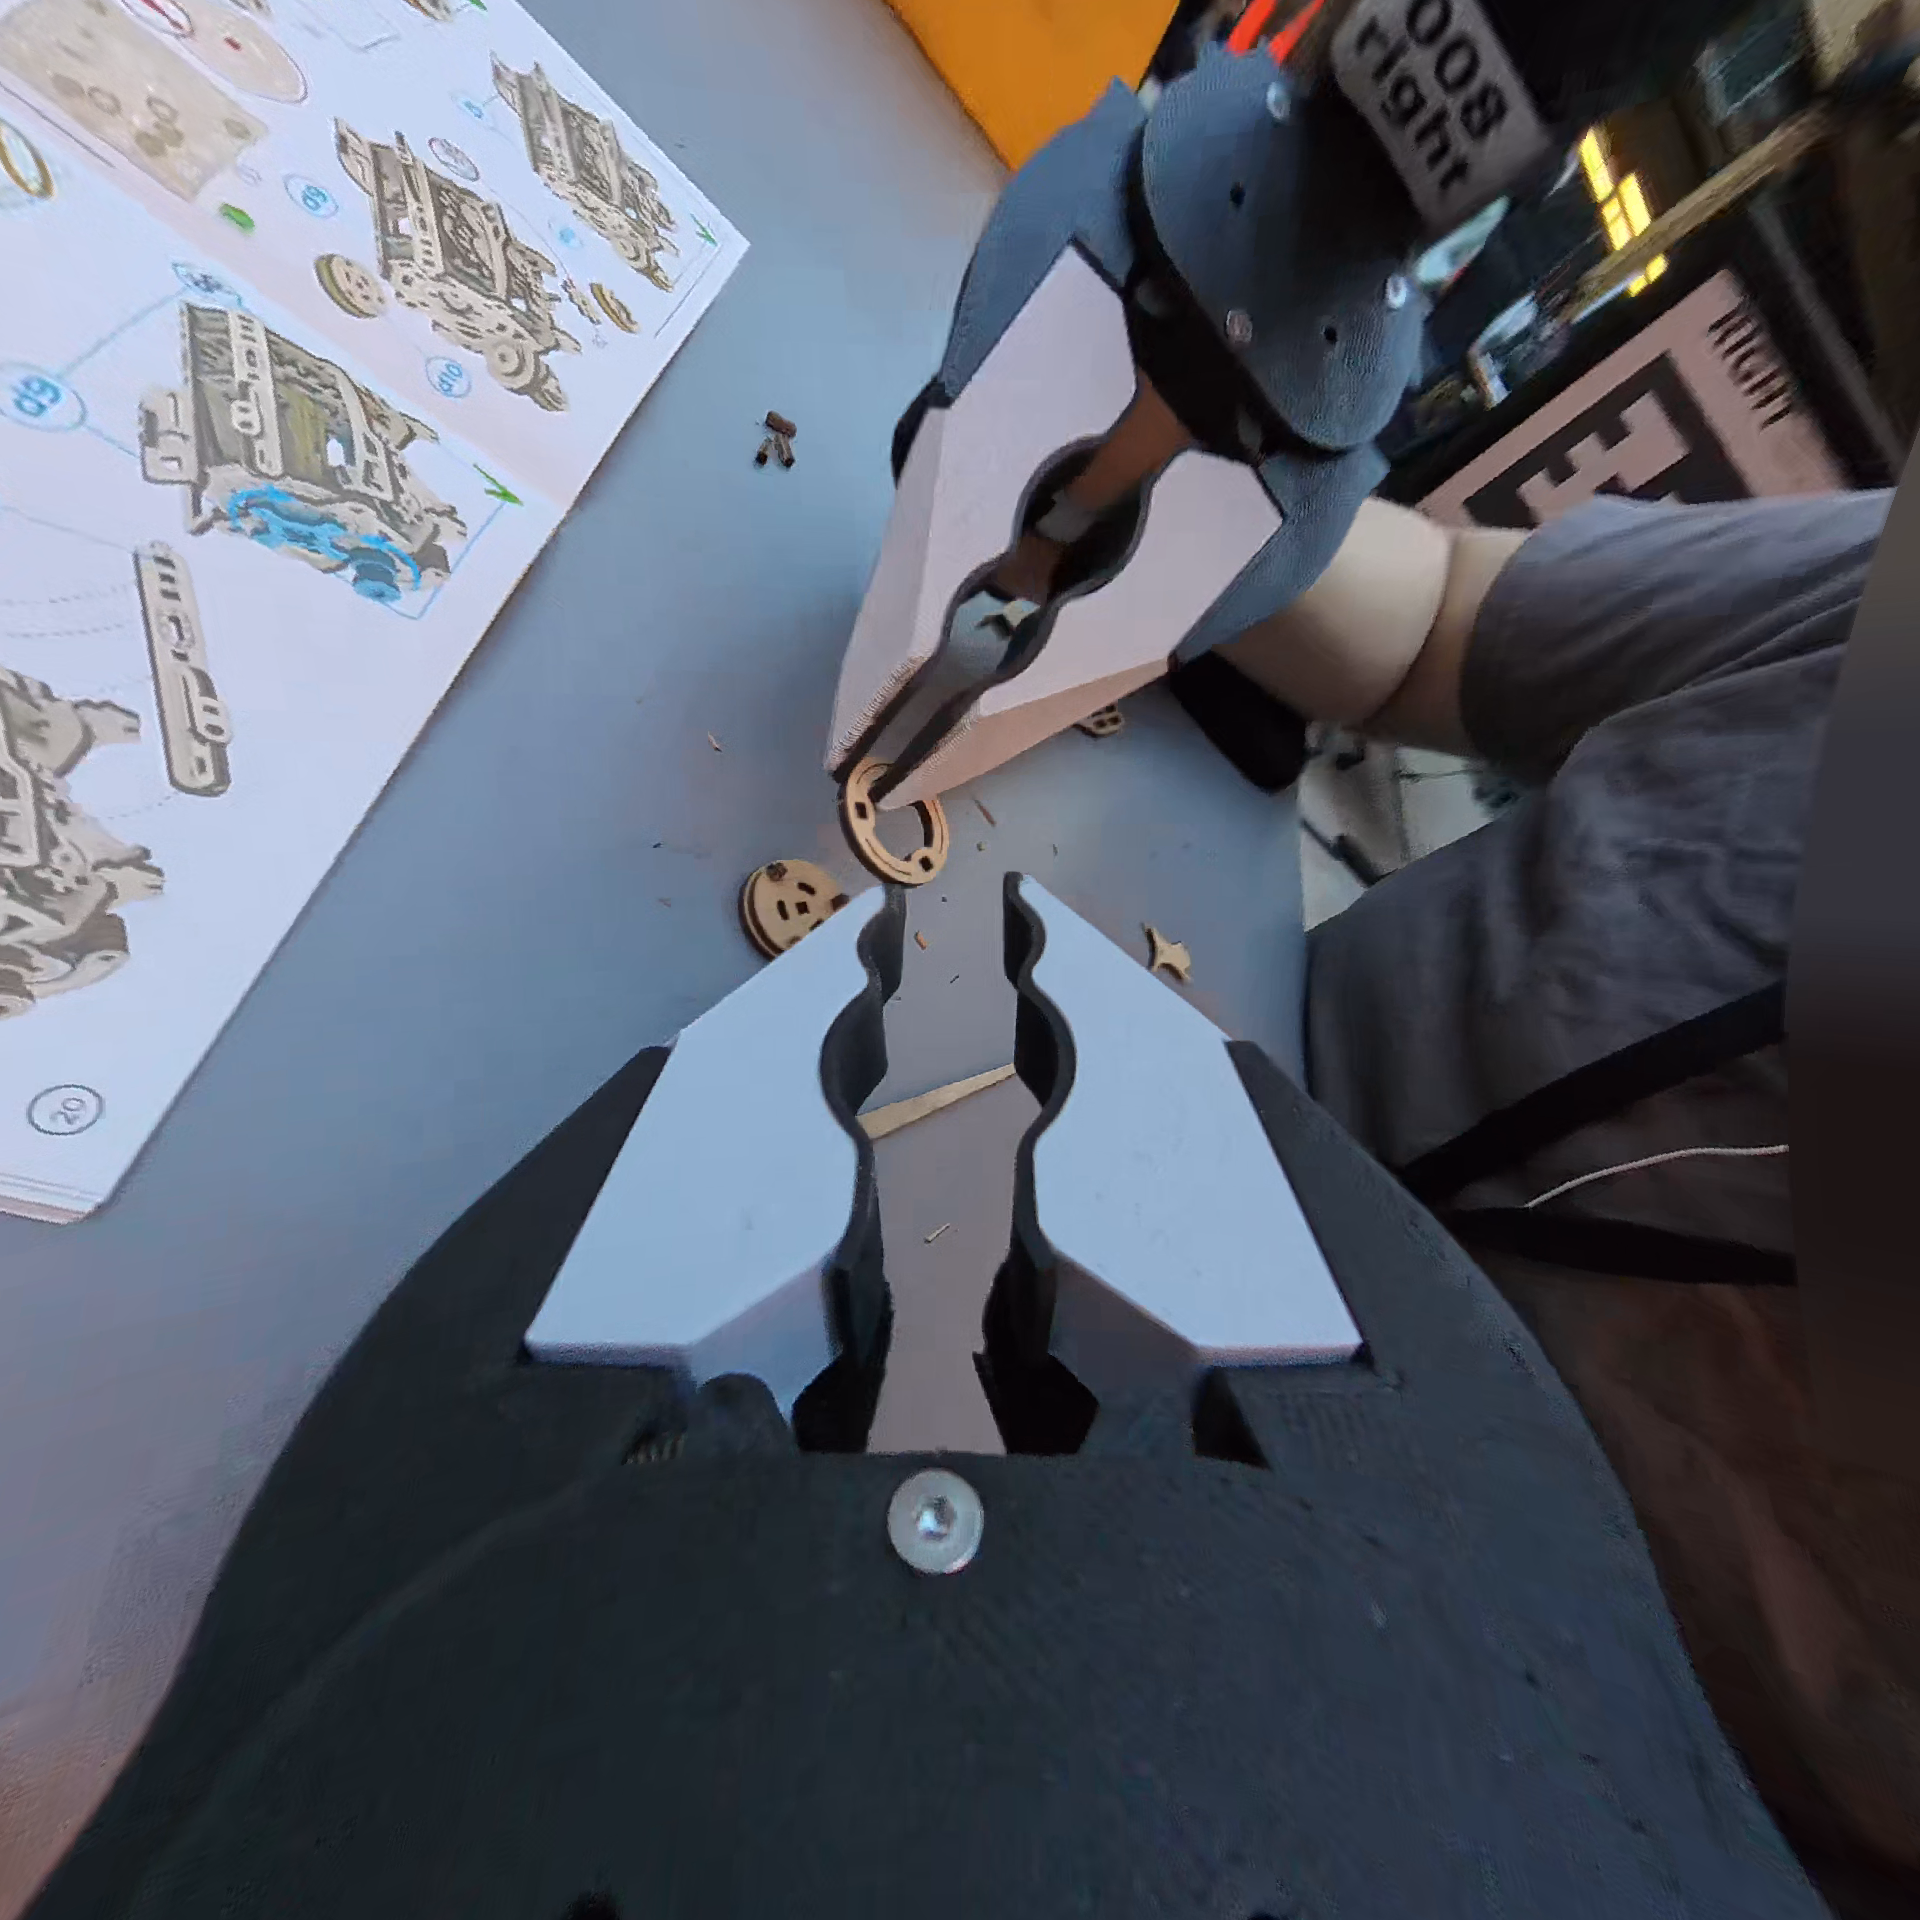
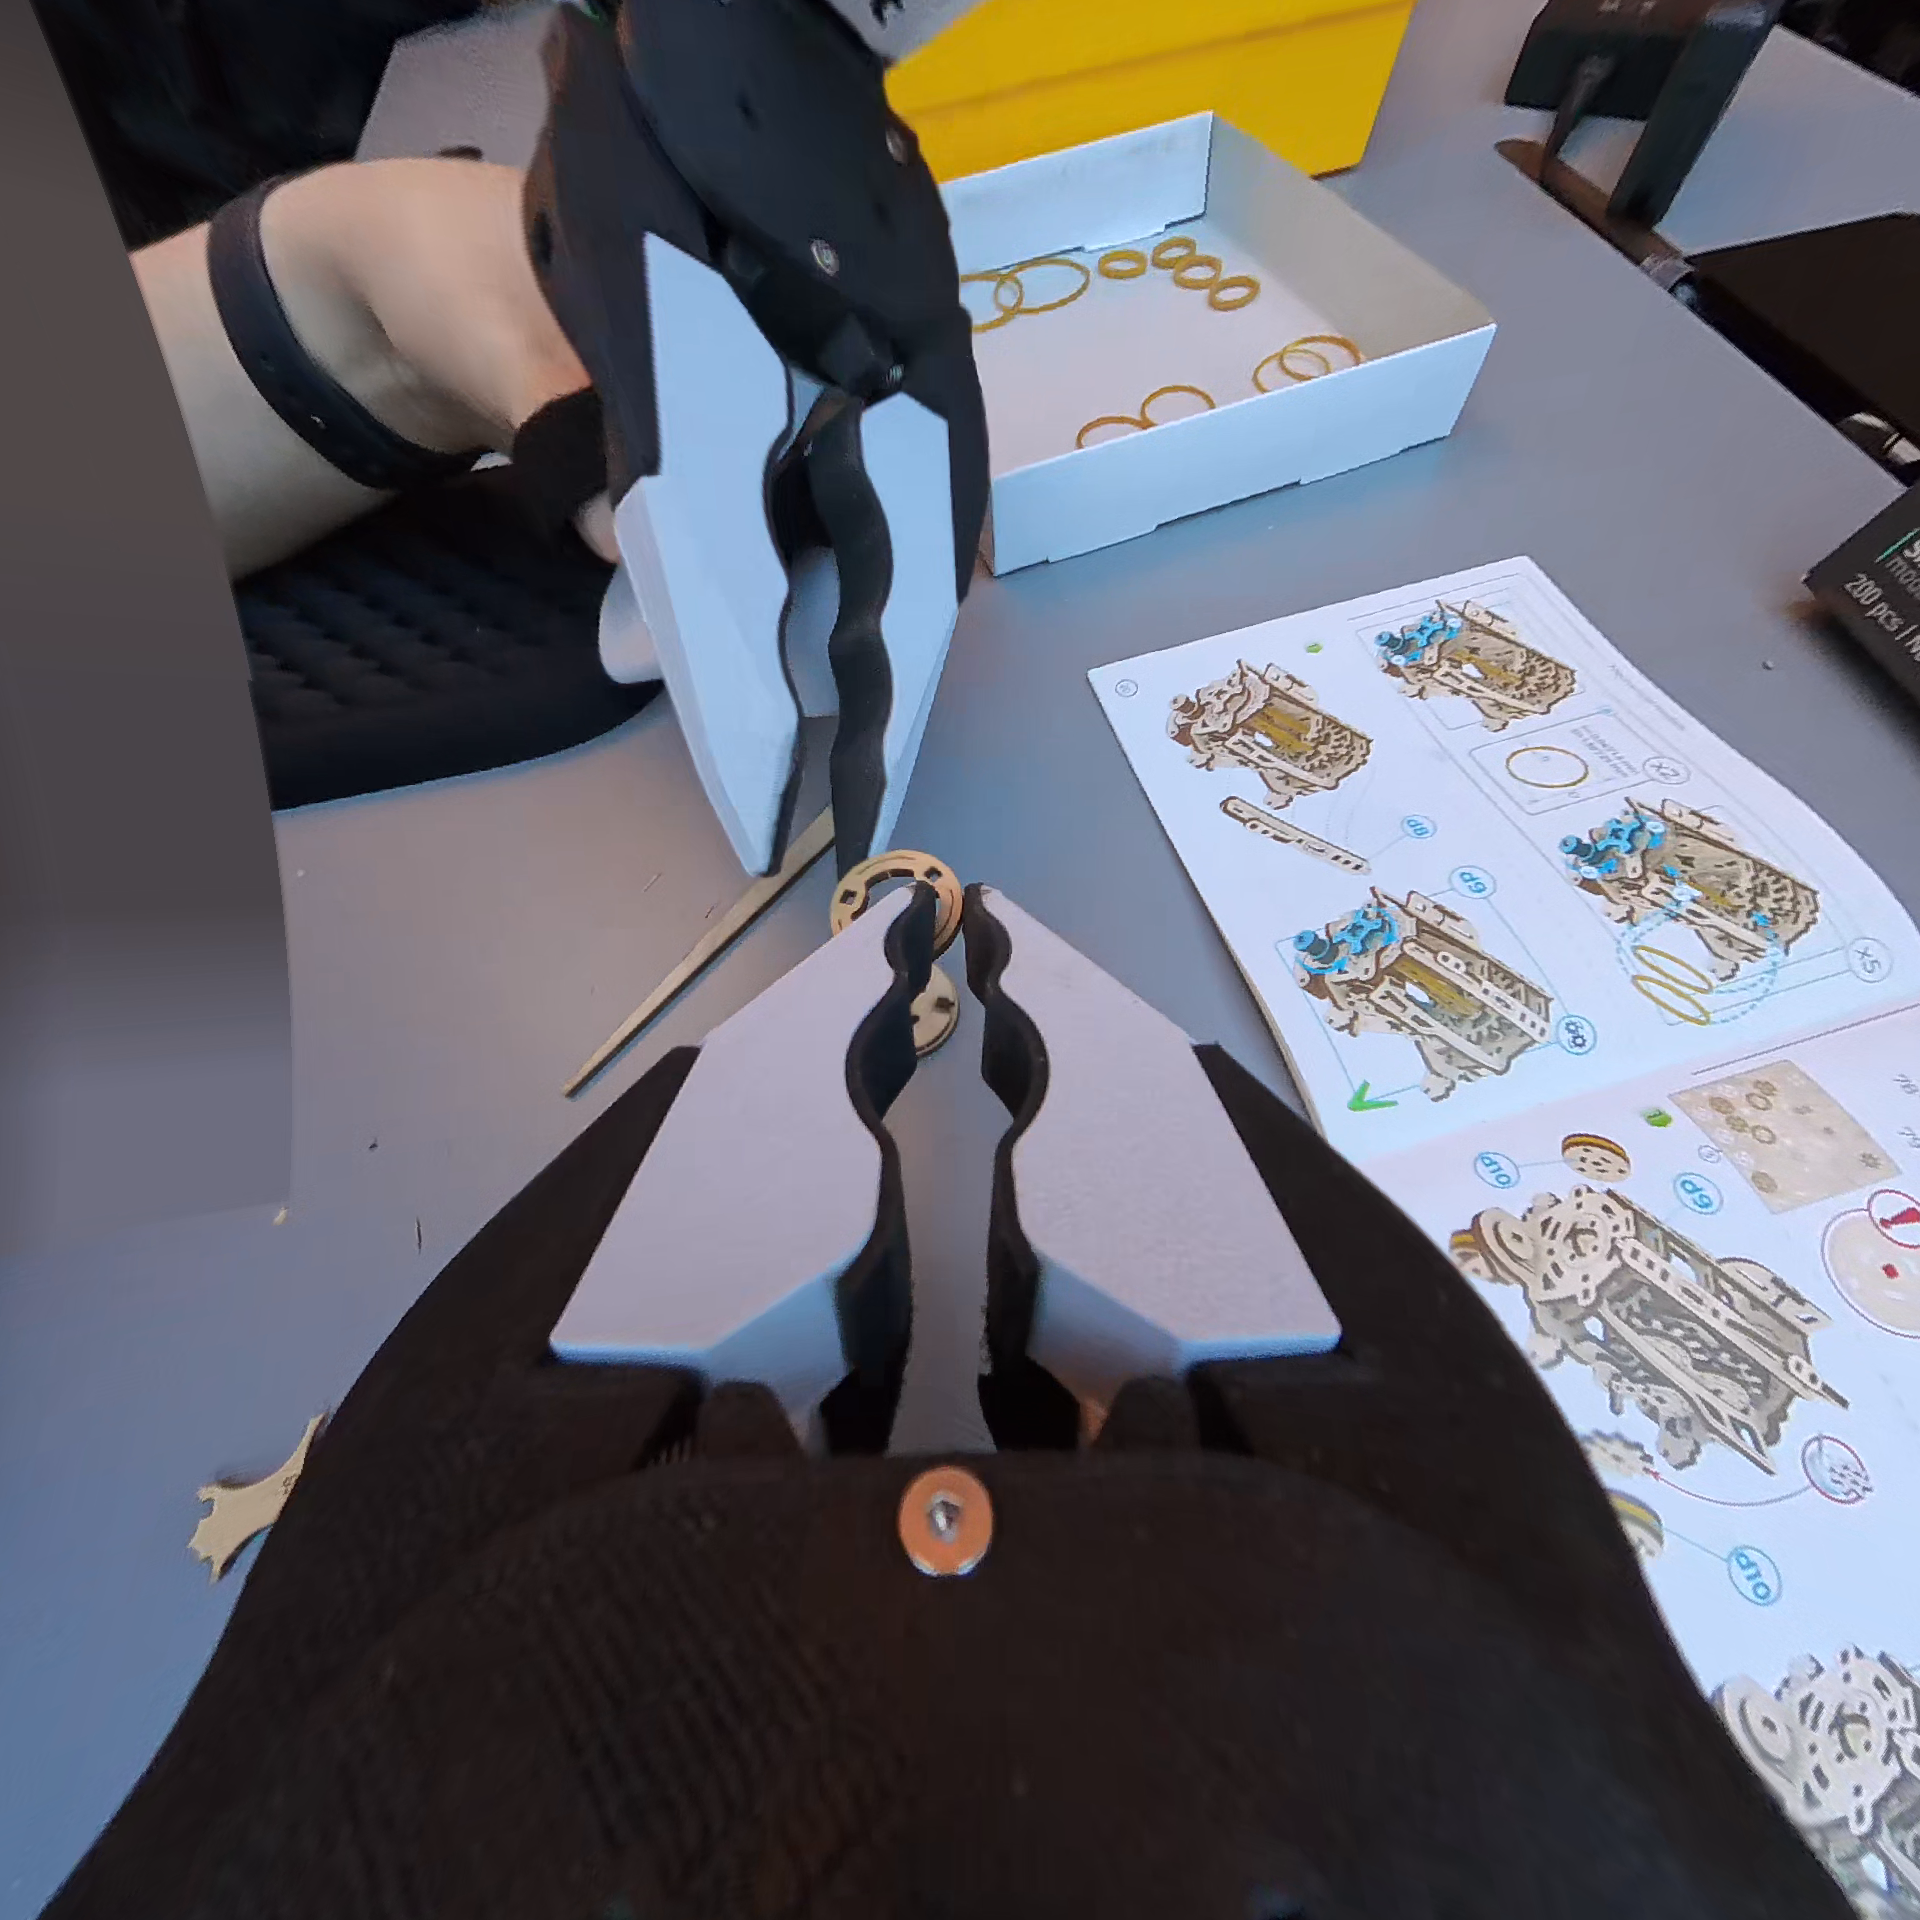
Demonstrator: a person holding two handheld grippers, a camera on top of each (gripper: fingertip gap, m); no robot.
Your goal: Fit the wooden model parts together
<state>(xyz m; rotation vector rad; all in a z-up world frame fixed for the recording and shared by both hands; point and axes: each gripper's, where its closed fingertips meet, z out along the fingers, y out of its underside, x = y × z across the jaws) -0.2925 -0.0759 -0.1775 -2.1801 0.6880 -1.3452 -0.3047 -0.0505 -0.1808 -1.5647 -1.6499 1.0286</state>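
Note:
My right gripper [image 2: 948, 902] is shut on the rim of a small wooden ring [image 2: 878, 883], one fingertip passing through its hole. The ring is tilted just above the grey table. In the left wrist view the right gripper [image 1: 881, 781] comes down from the top with the ring [image 1: 896, 836] at its tips. A round wooden disc [image 1: 781, 906] with small slots lies flat on the table right beside the ring; it also shows between my right fingers [image 2: 930, 1023]. My left gripper [image 1: 953, 891] is open and empty, its tips just short of the ring. It hangs tip-down in the right wrist view [image 2: 819, 860].
An open instruction booklet [image 1: 312, 540] [image 2: 1538, 935] lies beside the work spot. A thin wooden stick [image 1: 935, 1103] [image 2: 696, 977] lies under the left gripper. A white tray [image 2: 1226, 488] holds rubber bands, with a yellow box [image 2: 1143, 73] behind. Wood scraps [image 1: 1166, 951] [image 2: 249, 1496] lie about. Left and right tips are no more than a few centimetres apart. Left tips and right tips are each some 4 cm from the round wooden disc [image 1: 781, 906].

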